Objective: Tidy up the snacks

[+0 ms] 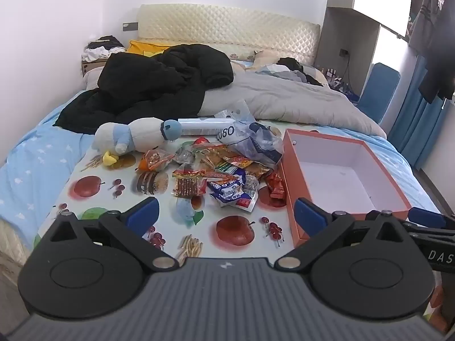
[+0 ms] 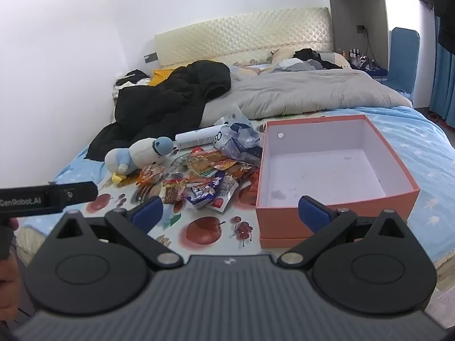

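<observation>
Nearest in the left wrist view, the left gripper (image 1: pixel 227 214) hangs over the fruit-print cloth (image 1: pixel 85 199) with its blue pads spread as wide as they go and nothing between them; the right gripper (image 2: pixel 231 211) does the same in its own view, jaws fully apart and empty, tilted down toward the bed. Just past the left gripper, at about 12 o'clock, the snack pile (image 1: pixel 216 170) lies loose on the cloth: crinkled orange, red and blue-white packets overlapping one another. At 2 o'clock from the pile, just beside its right edge, stands the orange box (image 1: pixel 290 199), open-topped with a white inside that holds no packets. A clear plastic bag (image 1: pixel 256 139) slumps at the far side of the pile, touching the packets, with a white tube (image 1: pixel 204 126) lying behind it. At 10 o'clock a plush penguin (image 1: pixel 133 137) lies on its side. Farther back, a black jacket (image 1: pixel 159 79) and a grey duvet (image 1: pixel 284 96) are heaped before the cream headboard (image 1: pixel 227 28).
</observation>
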`<state>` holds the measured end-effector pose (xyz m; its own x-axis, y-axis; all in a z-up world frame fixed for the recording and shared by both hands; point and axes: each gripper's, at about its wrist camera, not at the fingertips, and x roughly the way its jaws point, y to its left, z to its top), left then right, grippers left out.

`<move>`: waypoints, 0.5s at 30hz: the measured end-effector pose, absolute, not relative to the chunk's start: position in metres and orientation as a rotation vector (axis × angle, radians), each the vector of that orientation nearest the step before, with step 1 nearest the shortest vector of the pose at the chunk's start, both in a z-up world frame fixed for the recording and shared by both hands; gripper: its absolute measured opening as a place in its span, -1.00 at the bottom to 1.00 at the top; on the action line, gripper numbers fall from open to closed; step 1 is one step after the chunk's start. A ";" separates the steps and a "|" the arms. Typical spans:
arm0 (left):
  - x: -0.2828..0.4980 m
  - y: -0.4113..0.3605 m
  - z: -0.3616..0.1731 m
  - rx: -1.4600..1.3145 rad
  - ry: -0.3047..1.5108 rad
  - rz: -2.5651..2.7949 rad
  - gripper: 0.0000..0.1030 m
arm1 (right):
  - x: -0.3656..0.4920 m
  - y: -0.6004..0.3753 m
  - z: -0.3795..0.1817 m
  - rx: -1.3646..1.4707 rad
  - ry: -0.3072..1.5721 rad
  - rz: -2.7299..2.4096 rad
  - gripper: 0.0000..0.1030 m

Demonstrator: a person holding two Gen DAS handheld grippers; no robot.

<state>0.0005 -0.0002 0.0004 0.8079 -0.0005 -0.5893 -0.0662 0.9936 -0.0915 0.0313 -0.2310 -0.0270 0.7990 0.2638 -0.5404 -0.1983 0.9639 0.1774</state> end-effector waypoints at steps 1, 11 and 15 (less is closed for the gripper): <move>0.001 0.000 0.001 -0.109 0.629 0.034 0.99 | 0.032 -0.231 -0.027 0.113 0.597 0.248 1.00; -0.002 0.000 0.002 -0.125 0.624 0.031 0.99 | 0.029 -0.234 -0.029 0.126 0.575 0.248 1.00; -0.001 0.000 -0.001 -0.119 0.627 0.037 0.99 | 0.031 -0.232 -0.027 0.107 0.574 0.242 1.00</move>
<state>-0.0012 0.0002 -0.0007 0.8094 -0.0016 -0.5872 -0.0702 0.9926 -0.0995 0.0309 -0.2315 -0.0272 0.8123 0.2557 -0.5243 -0.1962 0.9662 0.1672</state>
